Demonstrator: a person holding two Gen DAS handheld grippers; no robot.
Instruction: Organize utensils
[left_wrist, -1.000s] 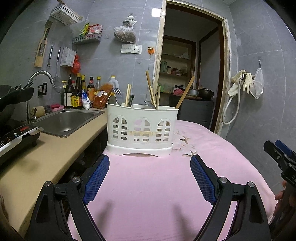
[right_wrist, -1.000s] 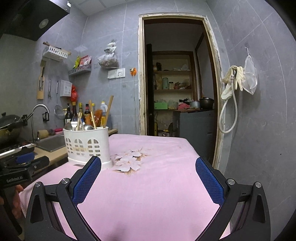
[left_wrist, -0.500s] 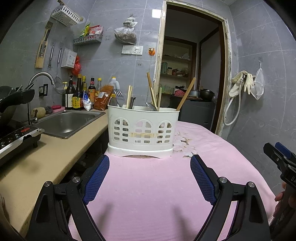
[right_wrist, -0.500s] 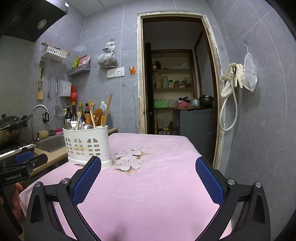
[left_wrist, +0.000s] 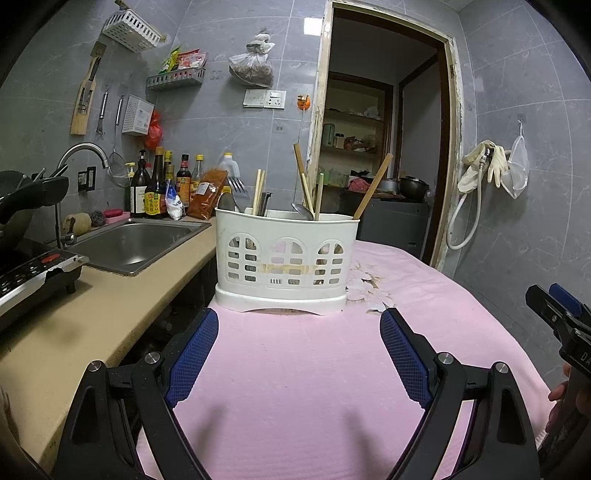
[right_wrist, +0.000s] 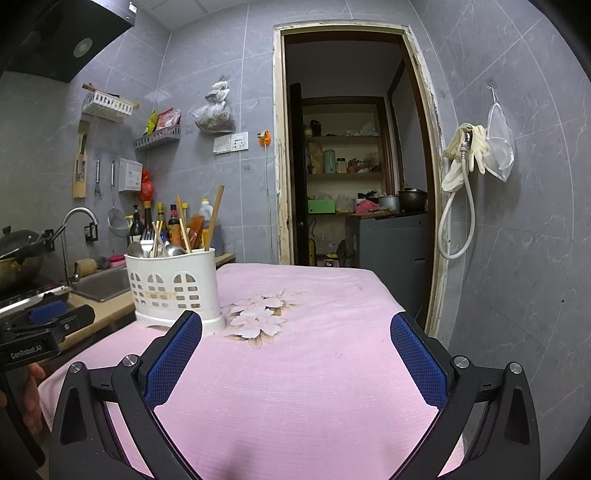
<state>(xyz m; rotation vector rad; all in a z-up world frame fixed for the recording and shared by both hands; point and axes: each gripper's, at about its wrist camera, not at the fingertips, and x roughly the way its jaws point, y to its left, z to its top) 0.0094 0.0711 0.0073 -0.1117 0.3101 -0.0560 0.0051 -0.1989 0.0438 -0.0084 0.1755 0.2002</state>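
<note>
A white plastic utensil caddy (left_wrist: 286, 260) stands on the pink tablecloth (left_wrist: 295, 369), holding chopsticks (left_wrist: 258, 192), spoons (left_wrist: 303, 211), a fork (left_wrist: 236, 184) and wooden sticks. My left gripper (left_wrist: 298, 323) is open just in front of it, with nothing between its blue pads. In the right wrist view the caddy (right_wrist: 173, 290) sits ahead to the left. My right gripper (right_wrist: 295, 326) is open and empty over the cloth, to the right of the caddy. The right gripper also shows at the left wrist view's right edge, and the left gripper at the right wrist view's left edge.
A beige counter (left_wrist: 85, 310) with a steel sink (left_wrist: 136, 242), faucet, sauce bottles (left_wrist: 155, 188) and an induction cooker (left_wrist: 29, 273) runs along the left. A doorway (right_wrist: 354, 177) opens behind the table. A hose and gloves (right_wrist: 461, 184) hang on the right wall.
Both cameras have shifted slightly, so the caddy sits a little lower and nearer in the left wrist view. Both grippers stay open and empty.
</note>
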